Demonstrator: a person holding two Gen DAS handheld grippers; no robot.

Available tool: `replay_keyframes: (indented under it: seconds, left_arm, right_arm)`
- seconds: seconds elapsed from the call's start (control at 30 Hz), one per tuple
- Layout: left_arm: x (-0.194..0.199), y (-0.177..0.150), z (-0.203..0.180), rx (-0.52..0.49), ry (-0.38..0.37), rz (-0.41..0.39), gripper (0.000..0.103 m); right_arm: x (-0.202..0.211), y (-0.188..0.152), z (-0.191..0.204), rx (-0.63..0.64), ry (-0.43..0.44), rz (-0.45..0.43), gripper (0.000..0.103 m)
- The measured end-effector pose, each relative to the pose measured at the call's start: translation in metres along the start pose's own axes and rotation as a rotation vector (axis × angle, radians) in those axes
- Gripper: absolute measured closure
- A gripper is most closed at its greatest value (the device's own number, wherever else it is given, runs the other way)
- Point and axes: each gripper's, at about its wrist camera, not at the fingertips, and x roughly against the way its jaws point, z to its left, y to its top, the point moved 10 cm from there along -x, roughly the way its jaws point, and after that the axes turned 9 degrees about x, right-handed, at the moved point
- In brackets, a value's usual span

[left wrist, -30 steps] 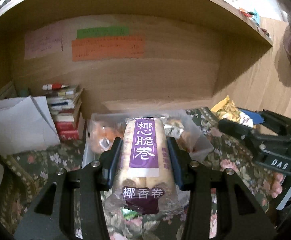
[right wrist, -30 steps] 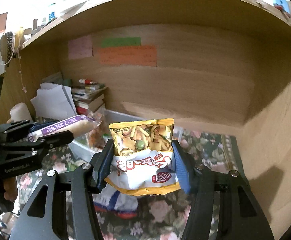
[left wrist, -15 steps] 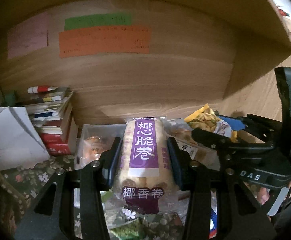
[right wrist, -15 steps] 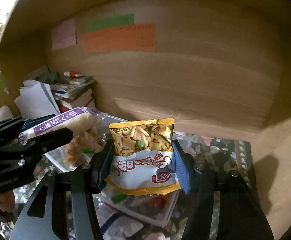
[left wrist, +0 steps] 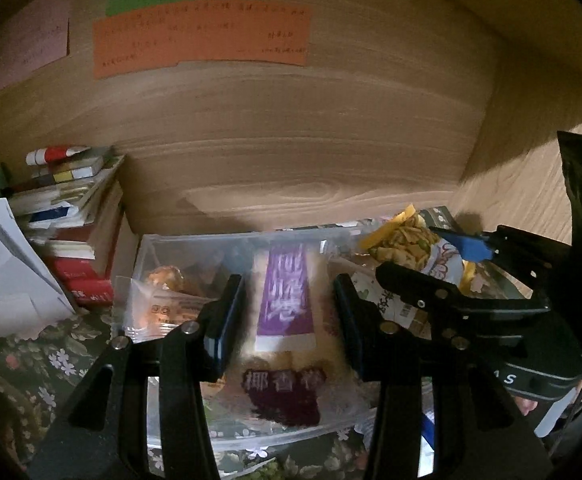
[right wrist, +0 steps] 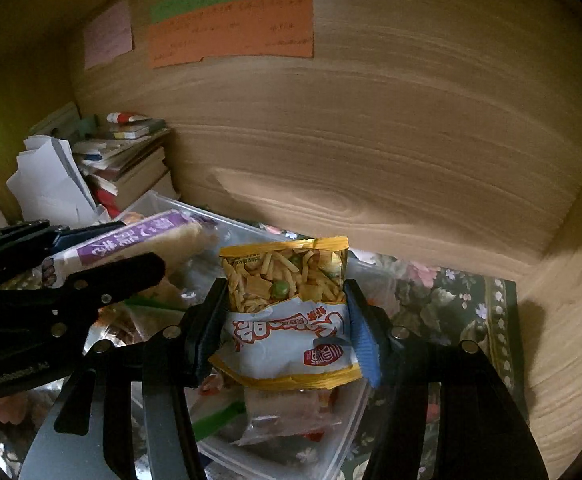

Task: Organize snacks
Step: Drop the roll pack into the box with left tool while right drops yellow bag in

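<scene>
My left gripper has its jaws apart around a purple-labelled roll snack pack, which looks blurred and is dropping into the clear plastic bin. The pack also shows in the right wrist view, between the left gripper's fingers. My right gripper is shut on a yellow-and-white mixed snack bag and holds it above the bin. The bag also shows in the left wrist view. The bin holds several other wrapped snacks.
A stack of books and white papers stand at the left. The wooden back wall carries orange, green and pink notes. A dark floral cloth covers the surface. The wooden side wall is close on the right.
Both grippers have moved forward and down over the bin. The left jaws have spread wider, and the purple pack has slipped lower between them. The right grip on the bag is unchanged.
</scene>
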Motion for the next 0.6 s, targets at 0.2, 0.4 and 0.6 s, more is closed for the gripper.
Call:
replay_keyframes:
  seconds: [0.2,0.4,0.6]
  left_arm:
    - [0.021,0.007,-0.001,-0.008,-0.009,-0.05,0.052]
    - [0.052,0.007,0.002,-0.002,-0.021,-0.09,0.047]
    - [0.076,-0.016,0.01,-0.014,-0.003,-0.091,0.041]
  right_arm:
    - [0.011,0.004,0.001,0.001,0.005,-0.021,0.042]
    - [0.04,0.001,0.004,-0.008,0.012,-0.063,0.042]
    - [0.063,-0.011,0.017,-0.011,0.037,-0.079,0.041]
